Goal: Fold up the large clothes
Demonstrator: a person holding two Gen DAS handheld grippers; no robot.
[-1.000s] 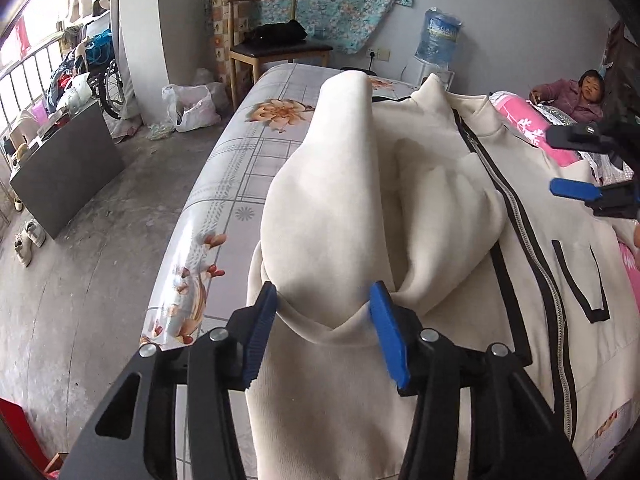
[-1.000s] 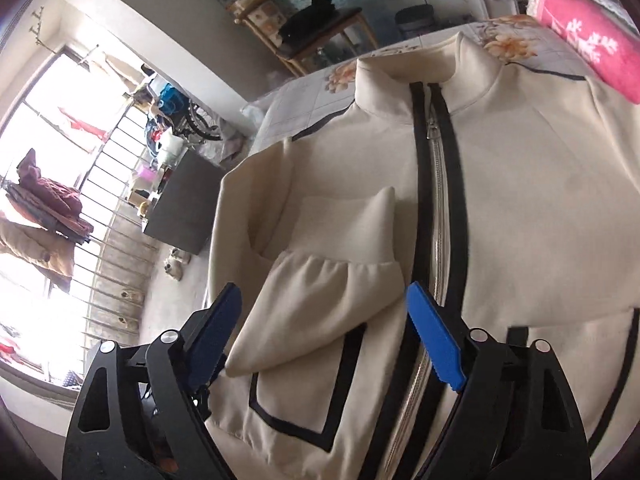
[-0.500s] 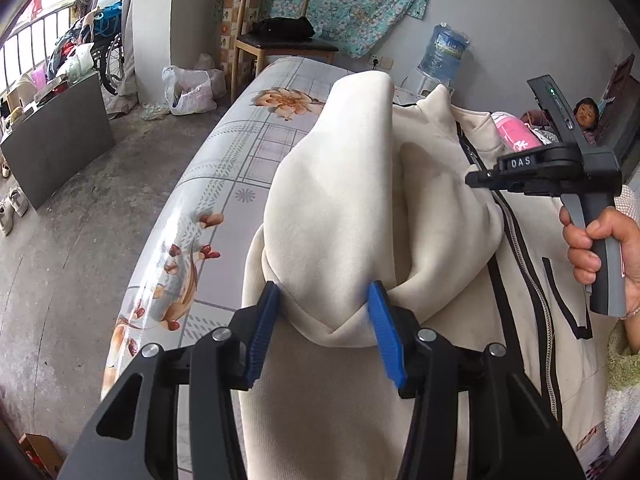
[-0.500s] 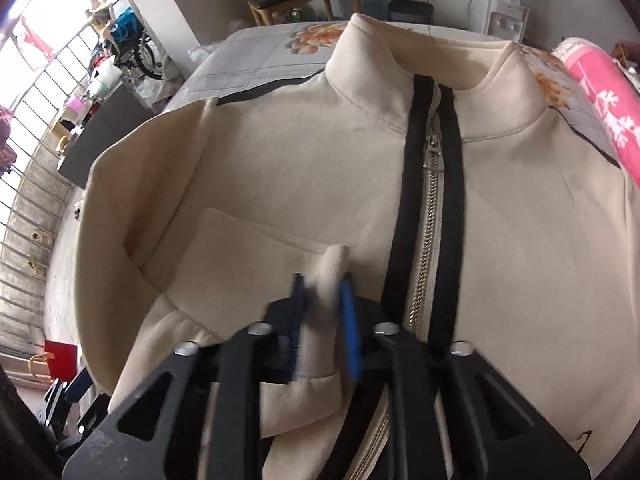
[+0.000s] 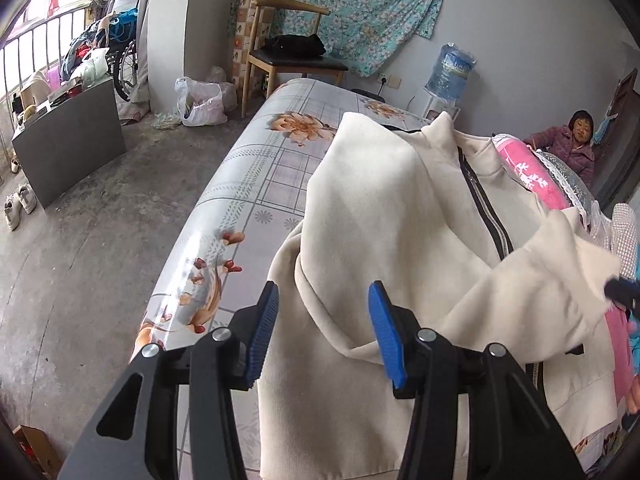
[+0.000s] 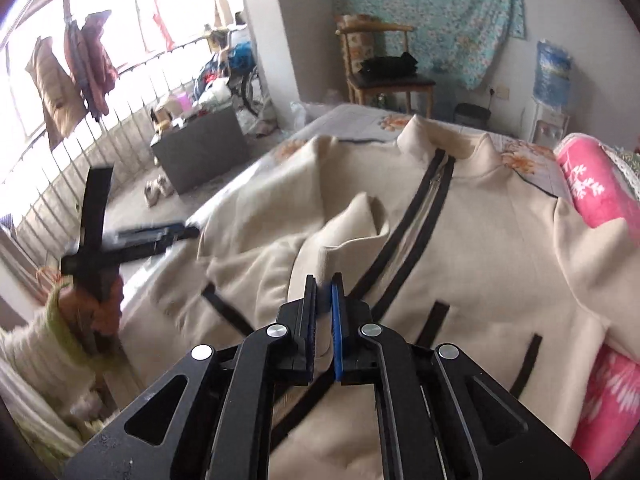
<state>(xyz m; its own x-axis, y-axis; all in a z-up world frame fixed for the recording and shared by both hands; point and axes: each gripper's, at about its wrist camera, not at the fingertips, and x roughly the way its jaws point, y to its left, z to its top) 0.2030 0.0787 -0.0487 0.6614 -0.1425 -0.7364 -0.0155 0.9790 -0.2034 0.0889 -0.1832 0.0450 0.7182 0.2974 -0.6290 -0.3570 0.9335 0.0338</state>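
A cream zip jacket [image 5: 400, 216] with black trim lies front-up on the flowered bed [image 5: 256, 184]; it also shows in the right wrist view [image 6: 472, 248]. My left gripper [image 5: 323, 332] is open above the jacket's folded left side, with cloth lying between and below its blue pads [image 5: 382, 336], not pinched. My right gripper [image 6: 324, 320] is shut on the jacket's sleeve cuff [image 6: 340, 256] and holds it lifted over the jacket's front beside the zip [image 6: 428, 200]. The lifted sleeve [image 5: 552, 264] also shows at the right of the left wrist view.
A pink rolled blanket [image 6: 592, 188] lies along the bed's right side. A wooden chair [image 5: 288, 44] and a water dispenser [image 5: 452, 72] stand beyond the bed's head. A person [image 5: 572, 144] sits at the far right. A grey cabinet [image 5: 68, 136] stands on the concrete floor to the left.
My right gripper closed on the sleeve cuff and lifted it up and toward the right. My left gripper opened wider and pulled back from the fold.
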